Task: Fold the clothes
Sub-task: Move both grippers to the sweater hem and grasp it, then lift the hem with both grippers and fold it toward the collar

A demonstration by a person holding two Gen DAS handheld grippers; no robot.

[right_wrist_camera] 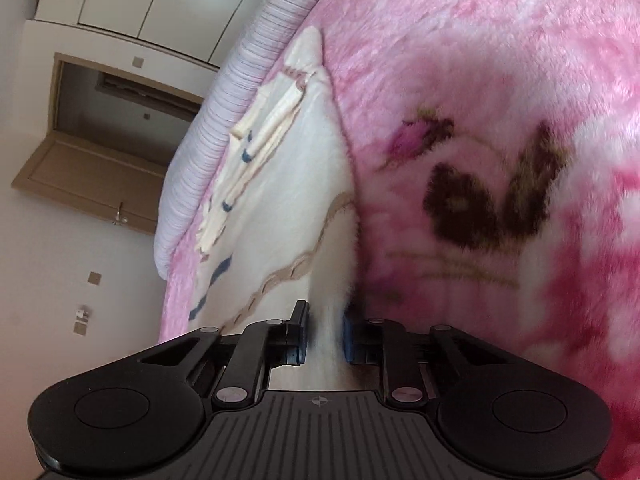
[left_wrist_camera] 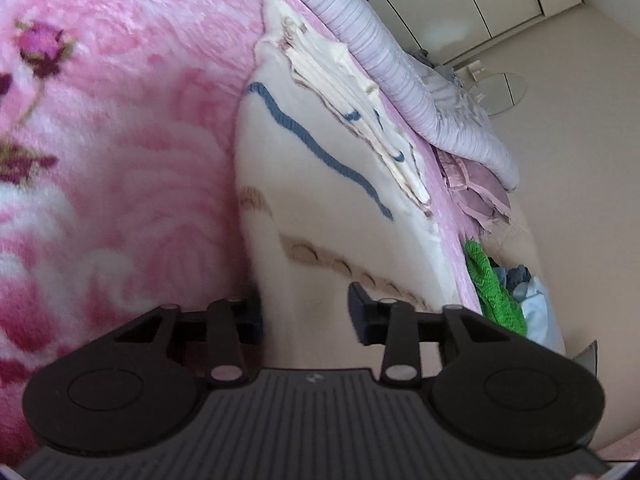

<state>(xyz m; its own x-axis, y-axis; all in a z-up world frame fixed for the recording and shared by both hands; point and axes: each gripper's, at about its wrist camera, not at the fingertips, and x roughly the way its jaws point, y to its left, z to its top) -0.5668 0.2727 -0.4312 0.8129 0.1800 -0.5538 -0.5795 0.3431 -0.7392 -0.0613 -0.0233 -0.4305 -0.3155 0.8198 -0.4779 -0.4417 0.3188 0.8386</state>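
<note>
A white fleece garment [left_wrist_camera: 320, 184] with a blue wavy line and tan scalloped trim lies on a pink flowered blanket [left_wrist_camera: 120, 160]. In the left wrist view its near edge fills the gap between the fingers of my left gripper [left_wrist_camera: 306, 316], which is shut on the cloth. In the right wrist view the same garment [right_wrist_camera: 280, 200] runs away from the camera, cream layered edges at its far end. A bunched strip of it is pinched between the blue pads of my right gripper [right_wrist_camera: 326, 334]. The pink blanket [right_wrist_camera: 480, 80] lies to the right.
A lilac striped rolled quilt [left_wrist_camera: 400, 80] lines the bed's far edge, also seen as the quilt [right_wrist_camera: 224, 120]. Green knitwear [left_wrist_camera: 492, 284] and blue clothes [left_wrist_camera: 532, 292] lie beyond the bed. Cabinets [left_wrist_camera: 460, 0] and a wooden door [right_wrist_camera: 100, 152] stand beyond.
</note>
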